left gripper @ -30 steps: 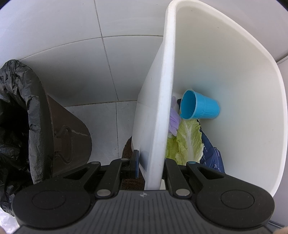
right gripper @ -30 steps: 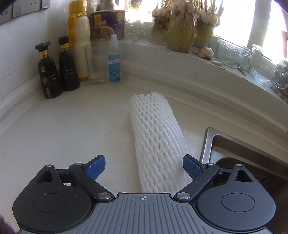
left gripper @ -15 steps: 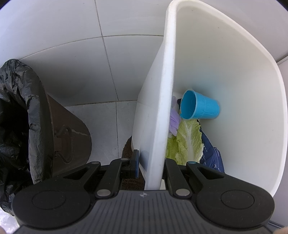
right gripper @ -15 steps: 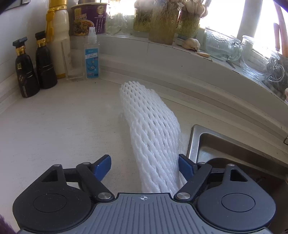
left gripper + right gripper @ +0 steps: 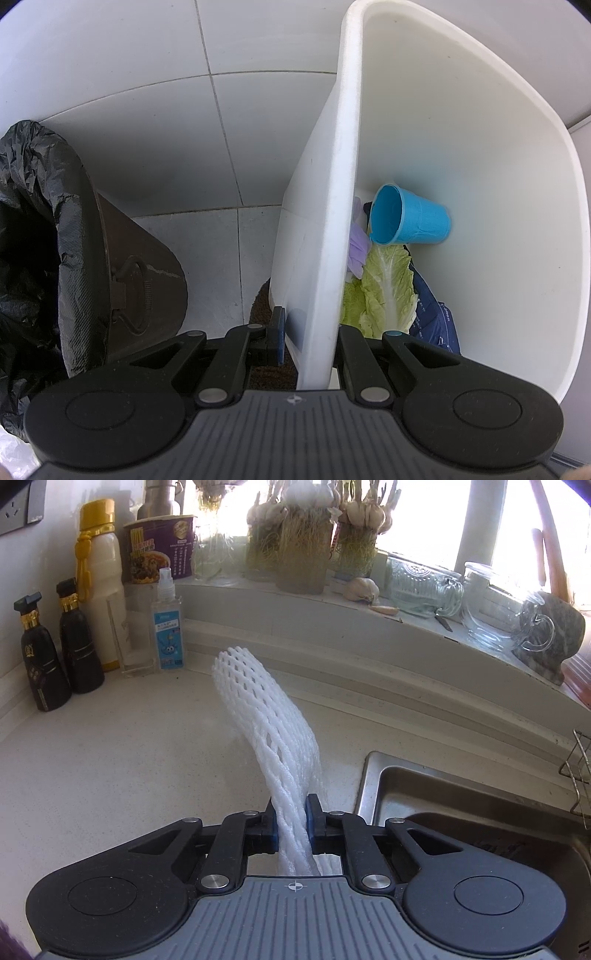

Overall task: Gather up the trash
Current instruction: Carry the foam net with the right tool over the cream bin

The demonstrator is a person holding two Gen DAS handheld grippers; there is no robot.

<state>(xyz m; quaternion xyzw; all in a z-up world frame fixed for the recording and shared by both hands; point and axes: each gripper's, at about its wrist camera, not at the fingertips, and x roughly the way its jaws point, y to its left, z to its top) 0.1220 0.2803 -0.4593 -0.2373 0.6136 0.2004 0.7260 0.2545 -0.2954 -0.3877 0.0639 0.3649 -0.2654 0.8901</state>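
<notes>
My left gripper (image 5: 310,339) is shut on the rim wall of a white plastic bin (image 5: 480,155) and holds it above the tiled floor. Inside the bin lie a blue paper cup (image 5: 410,221), a green cabbage leaf (image 5: 384,291), a purple glove (image 5: 356,247) and a dark blue wrapper (image 5: 436,317). My right gripper (image 5: 291,821) is shut on the near end of a white foam fruit net (image 5: 266,720), squeezing it thin; the net's far end rises off the pale countertop (image 5: 110,775).
A brown bin with a black bag (image 5: 55,258) stands left of the white bin. On the counter stand two black bottles (image 5: 55,650), a yellow-capped bottle (image 5: 99,590) and a spray bottle (image 5: 168,627). A steel sink (image 5: 461,812) lies right; plants and glass jars line the sill.
My right gripper has closed on the foam net and lifted it, so its far end now stands off the counter. The left gripper and bin have not moved.
</notes>
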